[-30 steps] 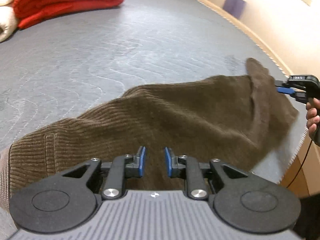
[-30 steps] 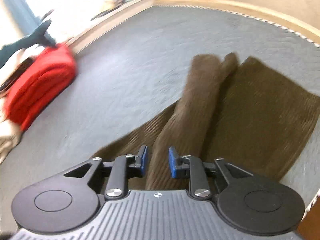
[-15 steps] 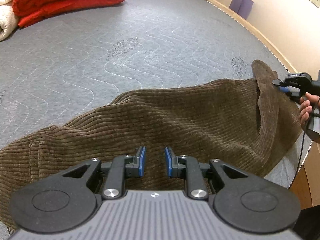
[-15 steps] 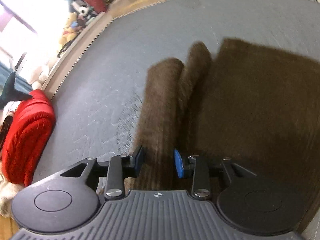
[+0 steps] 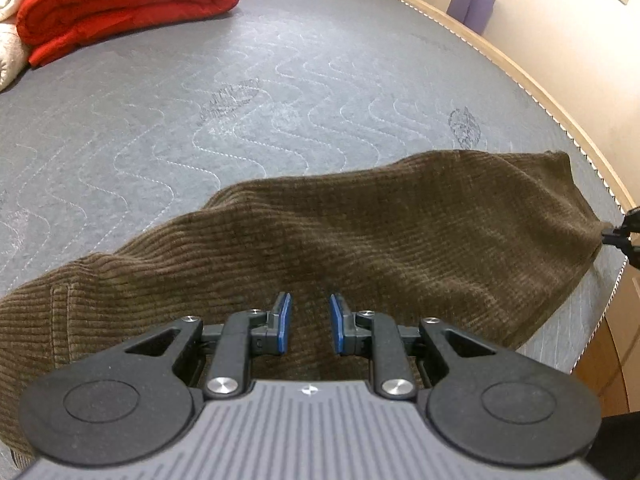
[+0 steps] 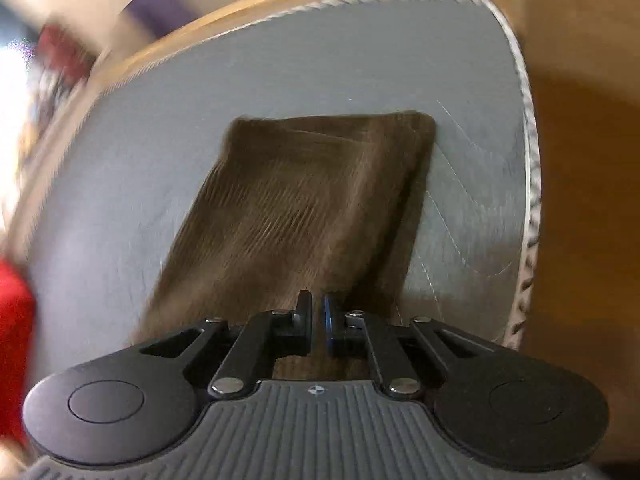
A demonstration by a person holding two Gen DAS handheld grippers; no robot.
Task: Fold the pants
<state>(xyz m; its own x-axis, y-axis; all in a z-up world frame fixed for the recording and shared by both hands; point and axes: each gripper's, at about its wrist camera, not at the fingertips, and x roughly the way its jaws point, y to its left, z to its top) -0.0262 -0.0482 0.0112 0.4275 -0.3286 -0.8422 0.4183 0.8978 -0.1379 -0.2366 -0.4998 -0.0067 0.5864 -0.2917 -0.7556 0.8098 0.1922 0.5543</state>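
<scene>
Your brown corduroy pants [image 5: 360, 248] lie stretched across the lower half of the left wrist view, on the grey quilted mattress [image 5: 240, 112], with the hem end running to the right edge of the frame, just beside the mattress border. Your right gripper [image 6: 318, 316] has its jaws nearly pressed together, pinching the near edge of the cloth at the bottom centre of its own blurred view. Your left gripper [image 5: 308, 322] has its jaws narrowly spread over the fabric; I cannot tell whether the pads press any of it. The risk is a thin pinch: if you pull hard, the corduroy may slip free, or only one layer may come along and skew the fold
</scene>
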